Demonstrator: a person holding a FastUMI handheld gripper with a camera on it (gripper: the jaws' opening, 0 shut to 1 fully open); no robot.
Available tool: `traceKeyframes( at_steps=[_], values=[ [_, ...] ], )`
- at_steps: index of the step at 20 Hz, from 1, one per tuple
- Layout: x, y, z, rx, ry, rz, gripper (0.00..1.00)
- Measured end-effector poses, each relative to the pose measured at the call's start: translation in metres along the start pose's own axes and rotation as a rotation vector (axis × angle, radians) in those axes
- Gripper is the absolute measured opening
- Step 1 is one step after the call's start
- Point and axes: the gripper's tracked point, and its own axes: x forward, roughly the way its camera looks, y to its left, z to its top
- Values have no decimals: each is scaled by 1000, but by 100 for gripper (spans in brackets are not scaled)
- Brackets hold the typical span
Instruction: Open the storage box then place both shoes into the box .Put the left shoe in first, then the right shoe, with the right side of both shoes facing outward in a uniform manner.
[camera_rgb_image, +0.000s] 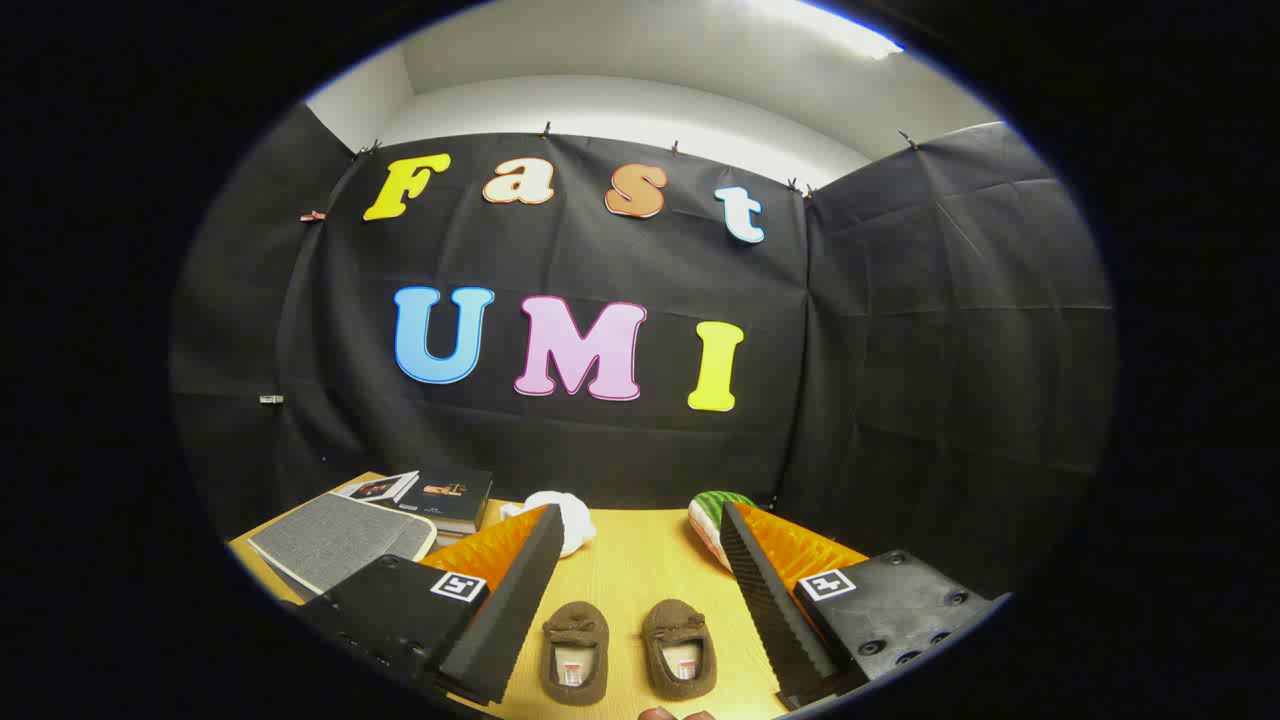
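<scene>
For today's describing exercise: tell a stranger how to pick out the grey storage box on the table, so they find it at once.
Start at the wooden table before the black cloth wall. The open gripper has two small brown shoes between its fingers; look past the finger on the white-bundle side to that far corner. The storage box lies there beside two stacked books: flat, grey, woven-looking, lid closed, unlike the glossy dark books.

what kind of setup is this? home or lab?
Likely a staged recording booth, not a home: black cloth walls clipped up around a wooden table. The open tongs hang over a pair of brown shoes, books beyond.
</scene>
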Motion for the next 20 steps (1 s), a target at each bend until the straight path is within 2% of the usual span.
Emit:
traceKeyframes(
  at_steps=[12, 20],
  values=[
    [-15, 8, -7, 73, 52, 0, 97],
    [-24, 23, -32, 94, 137, 56, 97]
  ],
)
